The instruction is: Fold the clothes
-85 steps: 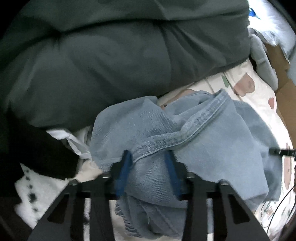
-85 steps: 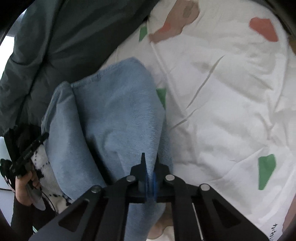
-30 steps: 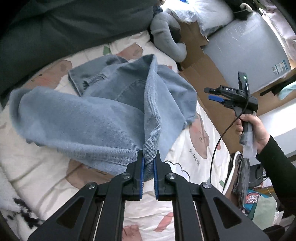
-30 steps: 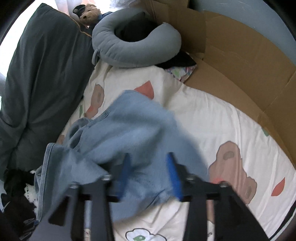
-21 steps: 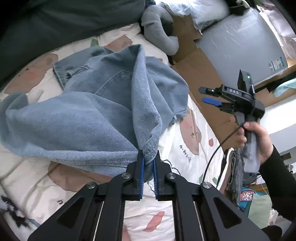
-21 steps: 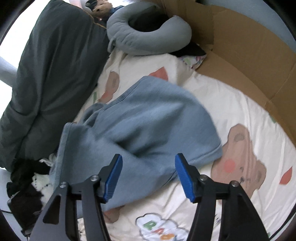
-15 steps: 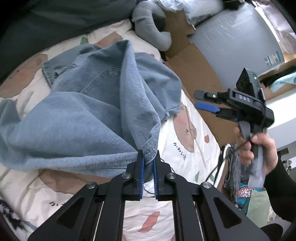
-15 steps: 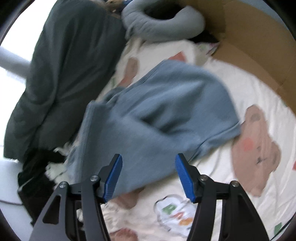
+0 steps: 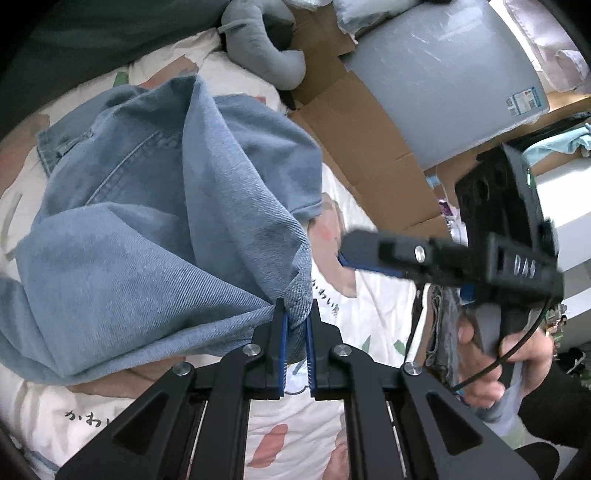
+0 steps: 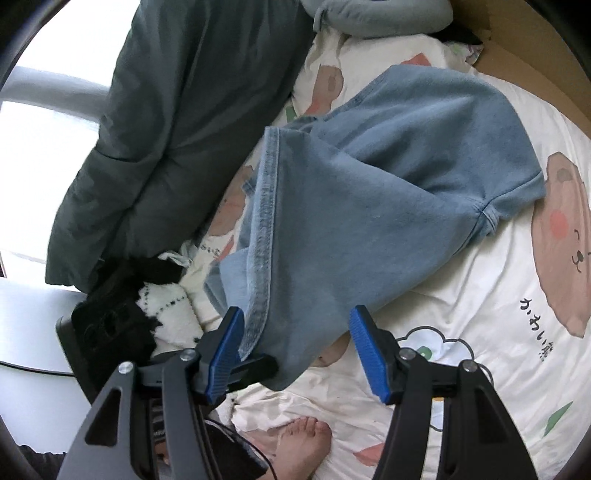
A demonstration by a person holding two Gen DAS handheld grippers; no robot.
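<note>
The left gripper (image 9: 294,325) pinched the jeans (image 9: 147,229); the right gripper (image 10: 295,343) gaped, best catching the free hem squarely.

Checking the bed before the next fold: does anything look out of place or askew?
A bare foot rests on the bear-print white bedsheet, close beside the bunched light-blue denim jeans. The jeans lie crooked, not flat.

1. Right hand-held gripper (image 9: 373,254) is motion-blurred in my left wrist view.
2. Jeans (image 10: 369,192) hide much of the bed sheet (image 10: 480,314).
3. Grey neck pillow (image 10: 380,14) cut off by the top edge.
</note>
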